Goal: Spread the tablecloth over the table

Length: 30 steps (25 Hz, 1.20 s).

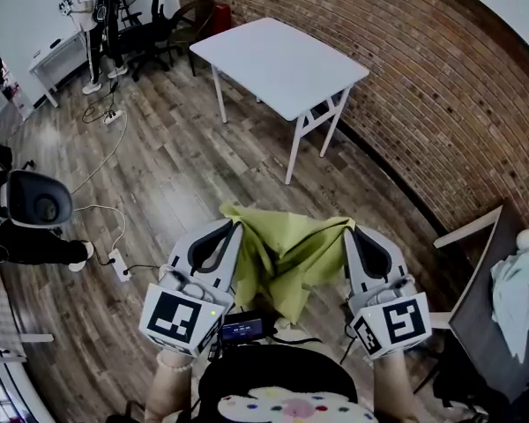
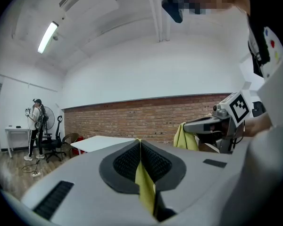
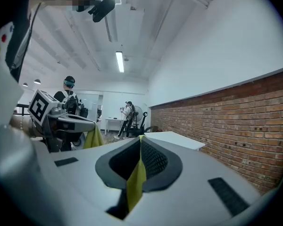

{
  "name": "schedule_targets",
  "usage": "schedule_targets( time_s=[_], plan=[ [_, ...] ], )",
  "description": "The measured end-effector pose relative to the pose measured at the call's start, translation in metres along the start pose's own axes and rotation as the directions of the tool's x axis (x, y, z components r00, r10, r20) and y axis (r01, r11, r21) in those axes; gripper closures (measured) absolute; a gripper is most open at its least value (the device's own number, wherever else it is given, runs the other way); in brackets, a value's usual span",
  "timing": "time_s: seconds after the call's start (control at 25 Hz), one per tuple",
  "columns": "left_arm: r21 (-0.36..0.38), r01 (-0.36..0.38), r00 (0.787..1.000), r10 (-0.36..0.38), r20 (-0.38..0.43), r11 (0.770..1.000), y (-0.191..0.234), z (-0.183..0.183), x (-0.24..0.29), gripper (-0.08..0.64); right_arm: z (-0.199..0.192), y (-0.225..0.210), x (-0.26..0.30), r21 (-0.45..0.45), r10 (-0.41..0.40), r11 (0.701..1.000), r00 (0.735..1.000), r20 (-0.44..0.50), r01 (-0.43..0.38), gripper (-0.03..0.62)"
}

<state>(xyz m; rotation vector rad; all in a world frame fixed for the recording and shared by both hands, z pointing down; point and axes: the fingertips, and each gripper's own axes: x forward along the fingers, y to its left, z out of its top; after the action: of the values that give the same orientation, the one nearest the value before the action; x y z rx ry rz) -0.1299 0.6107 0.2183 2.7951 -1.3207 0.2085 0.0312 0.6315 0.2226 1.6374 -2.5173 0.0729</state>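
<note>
Left hand-held gripper [image 1: 232, 229] and right hand-held gripper [image 1: 353, 231] each pinch a top edge of the green tablecloth [image 1: 286, 258], which sags between them. It looks soft and light, likely best held at the corners. White worktop [image 1: 282, 60] stands at twelve o'clock.

Left tool [image 1: 233, 229] and right tool [image 1: 352, 233] hold the apparently bunched tablecloth [image 1: 287, 256].

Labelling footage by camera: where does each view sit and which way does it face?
Head view: on the person's head, facing down at the white table; shows left gripper, right gripper and forearms holding the green tablecloth.
Left gripper view: on that gripper, along its shut jaws toward the brick wall; right gripper at right.
Right gripper view: likewise, facing the table; left gripper at left.
All share table and tablecloth.
</note>
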Motion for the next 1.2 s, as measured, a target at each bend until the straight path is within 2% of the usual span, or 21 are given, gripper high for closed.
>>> schedule_targets(
  time_s=[0.48, 0.76, 1.2],
  plan=[
    [0.048, -0.058, 0.997, 0.056, 0.046, 0.997, -0.009, 0.025, 0.014, 0.545, 0.035, -0.030, -0.009, 0.054, 0.033, 0.998, 0.995, 0.092, -0.038, 0.558],
    [0.063, -0.108, 0.991, 0.103, 0.082, 0.992, -0.018, 0.036, 0.016, 0.545, 0.051, -0.041, -0.017, 0.092, 0.089, 0.990, 0.985, 0.145, -0.103, 0.558],
    [0.062, -0.125, 0.984, 0.116, 0.136, 0.990, -0.017, 0.045, 0.027, 0.545, 0.062, -0.058, -0.018, 0.069, 0.081, 0.993, 0.976, 0.202, -0.096, 0.558]
  ],
)
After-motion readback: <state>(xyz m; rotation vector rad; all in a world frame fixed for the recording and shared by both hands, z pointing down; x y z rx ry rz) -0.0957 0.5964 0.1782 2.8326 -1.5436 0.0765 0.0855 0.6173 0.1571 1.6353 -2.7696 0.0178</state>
